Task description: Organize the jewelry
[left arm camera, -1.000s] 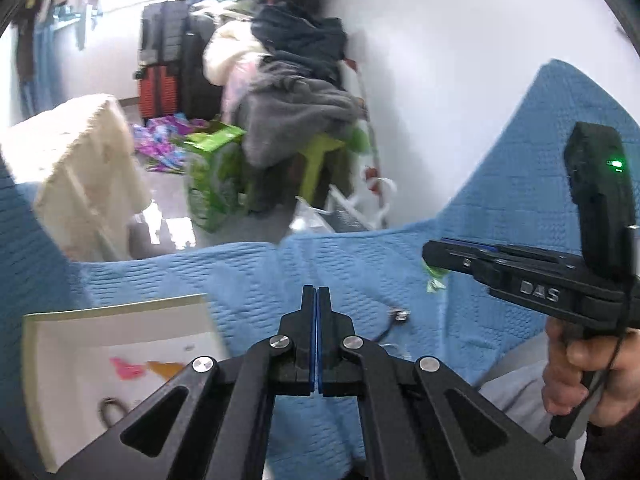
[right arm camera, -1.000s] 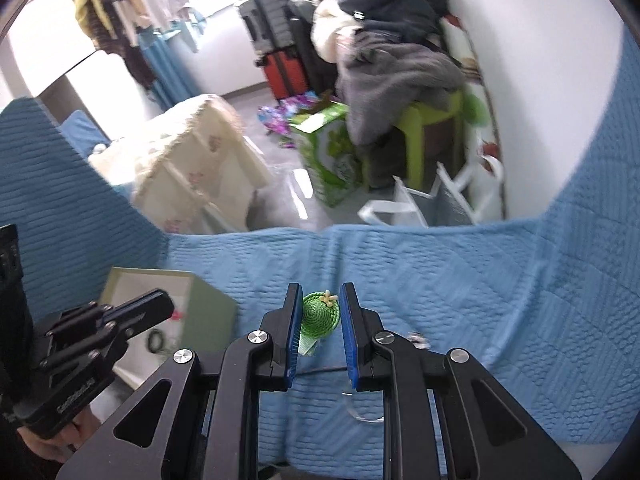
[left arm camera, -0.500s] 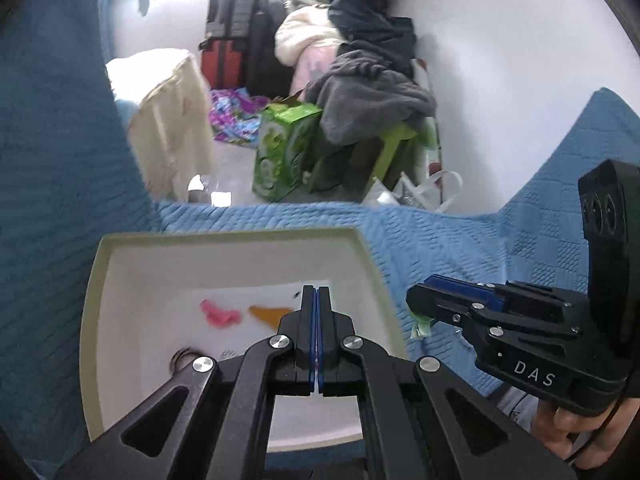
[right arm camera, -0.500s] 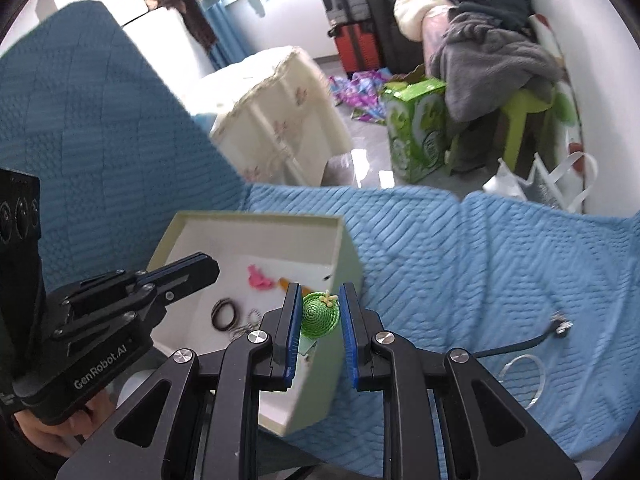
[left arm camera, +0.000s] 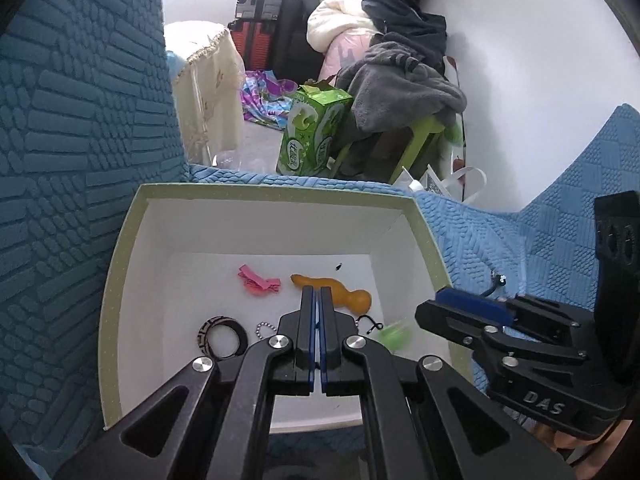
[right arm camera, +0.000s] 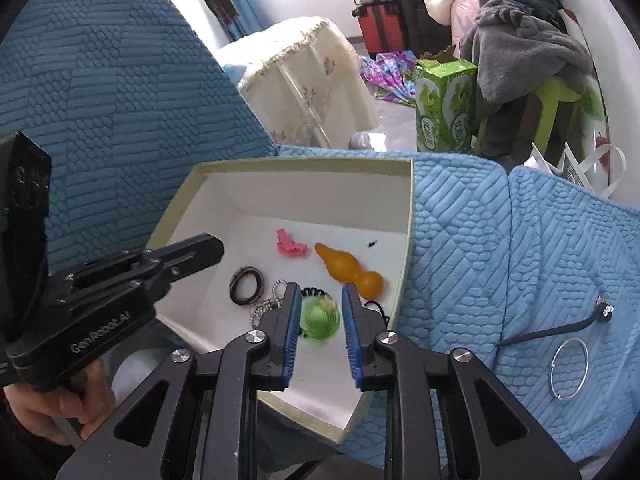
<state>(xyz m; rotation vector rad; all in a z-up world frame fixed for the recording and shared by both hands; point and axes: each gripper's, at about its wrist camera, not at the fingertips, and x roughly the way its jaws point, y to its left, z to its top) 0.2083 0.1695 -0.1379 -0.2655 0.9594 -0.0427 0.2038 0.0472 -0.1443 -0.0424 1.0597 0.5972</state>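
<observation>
In the left wrist view, the left gripper (left arm camera: pixel 317 294) is seen pressed together and empty above the box (left arm camera: pixel 120 264), whose floor holds a pink clip (left arm camera: pixel 258 282) and an orange gourd (left arm camera: pixel 336 295), while in the right wrist view the right gripper (right arm camera: pixel 320 308) is shown spread, the green ornament (right arm camera: pixel 320 319) blurred between its pads over the box floor.

Home bedroom; clothes pile (left arm camera: pixel 400 60), suitcases (left arm camera: pixel 260 12).
</observation>
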